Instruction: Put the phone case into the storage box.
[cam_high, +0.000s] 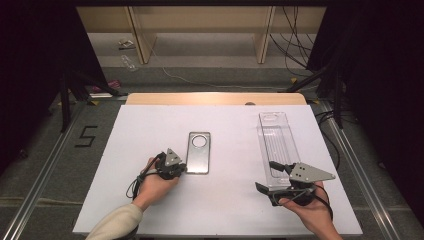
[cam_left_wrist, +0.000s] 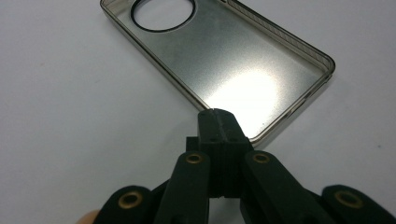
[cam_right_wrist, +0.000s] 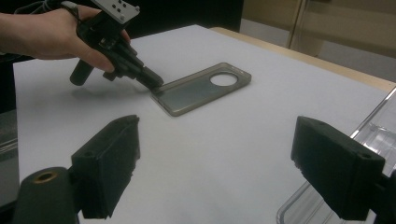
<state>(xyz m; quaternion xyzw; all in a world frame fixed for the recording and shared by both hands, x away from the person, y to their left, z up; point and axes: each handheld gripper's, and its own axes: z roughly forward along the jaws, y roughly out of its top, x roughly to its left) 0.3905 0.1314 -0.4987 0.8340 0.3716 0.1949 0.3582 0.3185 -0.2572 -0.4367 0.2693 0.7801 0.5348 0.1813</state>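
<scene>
A smoky, see-through phone case (cam_high: 198, 152) (cam_left_wrist: 224, 60) (cam_right_wrist: 205, 88) with a round camera hole lies flat, open side up, on the white table top. My left gripper (cam_high: 184, 169) (cam_left_wrist: 217, 114) (cam_right_wrist: 156, 84) is shut, and its tips rest at the case's near left corner. I cannot tell whether the thin rim is pinched between them. My right gripper (cam_high: 267, 176) (cam_right_wrist: 215, 135) stands open with nothing between its jaws. It sits at the near end of a long clear plastic package (cam_high: 277, 140) (cam_right_wrist: 378, 126) on the right.
A white sheet (cam_high: 225, 200) covers the table, and a wooden strip (cam_high: 215, 98) shows along its far edge. Beyond are grey floor, loose cables and wooden furniture legs. Metal rails run along both sides of the table.
</scene>
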